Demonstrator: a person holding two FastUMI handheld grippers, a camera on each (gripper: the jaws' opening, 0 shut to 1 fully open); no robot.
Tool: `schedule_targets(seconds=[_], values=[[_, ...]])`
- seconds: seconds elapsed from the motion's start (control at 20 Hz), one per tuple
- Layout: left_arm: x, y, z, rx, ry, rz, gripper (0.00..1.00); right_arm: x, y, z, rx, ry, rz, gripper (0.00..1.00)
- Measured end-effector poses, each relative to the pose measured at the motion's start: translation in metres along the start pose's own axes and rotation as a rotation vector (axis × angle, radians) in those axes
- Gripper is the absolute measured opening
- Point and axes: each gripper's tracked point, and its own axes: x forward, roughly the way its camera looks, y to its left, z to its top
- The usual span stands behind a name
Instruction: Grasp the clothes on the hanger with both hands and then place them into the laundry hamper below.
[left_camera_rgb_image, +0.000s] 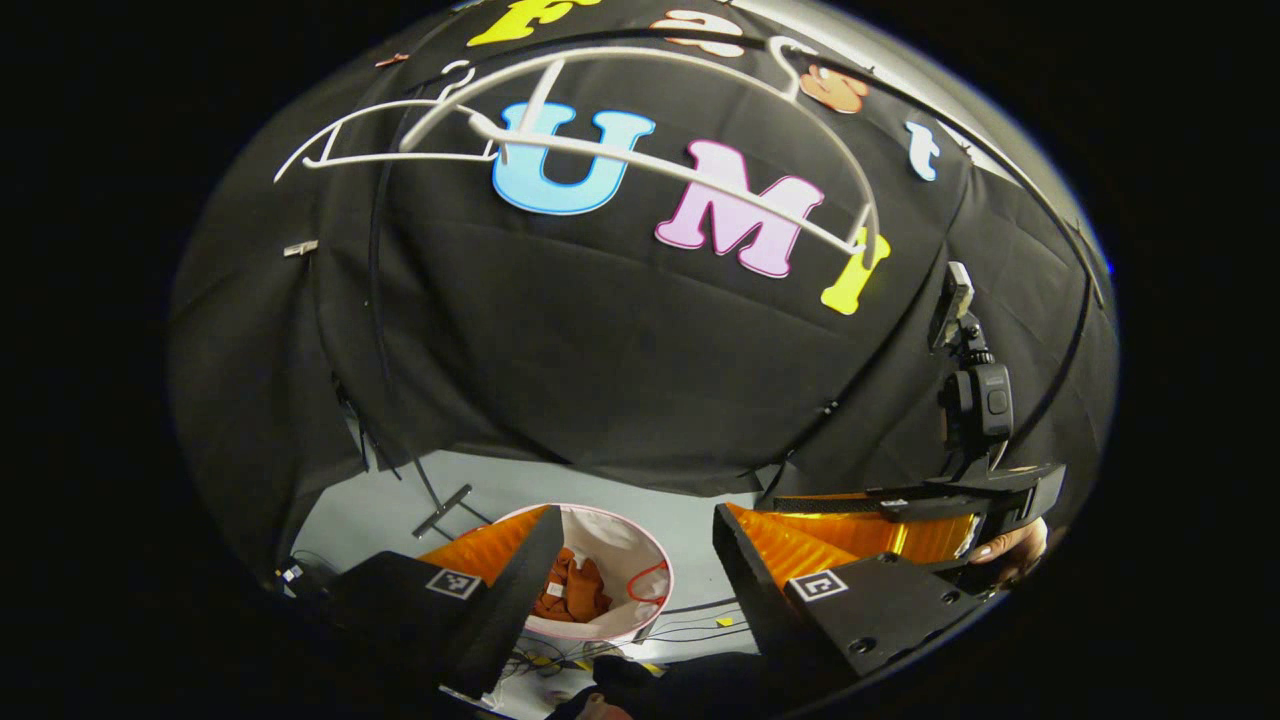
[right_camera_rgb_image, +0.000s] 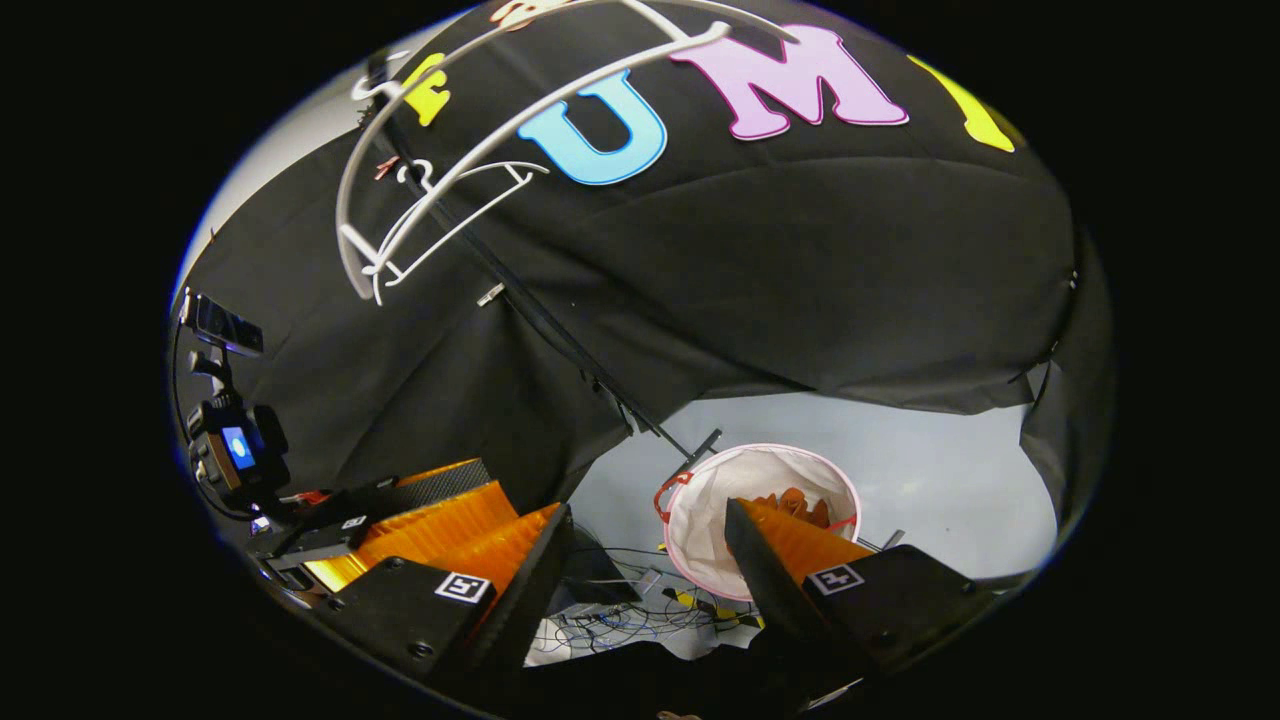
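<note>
Task looks nearly done: orange clothes (left_camera_rgb_image: 572, 590) lie inside the white laundry hamper (left_camera_rgb_image: 640, 540) on the floor, and the white hanger (left_camera_rgb_image: 640, 160) hangs bare up on the booth wall. Both tools are released w/ nothing between fingers: left tool (left_camera_rgb_image: 630, 585) and right tool (right_camera_rgb_image: 645, 575) held above the hamper, pointing fwd and slightly down. A hand (left_camera_rgb_image: 1010, 548) grips the right tool.
</note>
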Motion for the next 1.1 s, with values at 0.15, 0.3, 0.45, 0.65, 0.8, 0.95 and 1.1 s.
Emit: schedule_targets(seconds=[0.15, 0.3, 0.45, 0.65, 0.8, 0.95, 1.1], values=[[-0.061, -0.010, 0.010, 0.043, -0.074, -0.042, 0.96, -0.022, 0.035, -0.008, -0.027, -0.076, 0.014, 0.99], [-0.108, -0.012, 0.019, 0.086, -0.179, -0.090, 0.96, -0.047, 0.065, -0.011, -0.069, -0.164, 0.012, 0.99], [-0.153, -0.020, 0.038, 0.129, -0.305, -0.140, 0.95, -0.080, 0.087, -0.012, -0.120, -0.273, -0.017, 0.99], [-0.204, -0.028, 0.048, 0.191, -0.403, -0.192, 0.95, -0.131, 0.123, -0.007, -0.131, -0.407, -0.029, 0.99], [-0.238, -0.033, 0.060, 0.238, -0.477, -0.207, 0.95, -0.174, 0.138, 0.010, -0.170, -0.530, -0.072, 1.00], [-0.266, -0.039, 0.081, 0.251, -0.553, -0.222, 0.92, -0.222, 0.157, 0.042, -0.239, -0.702, -0.116, 0.99], [-0.292, -0.050, 0.099, 0.271, -0.631, -0.244, 0.95, -0.256, 0.163, 0.063, -0.321, -0.836, -0.188, 1.00]])
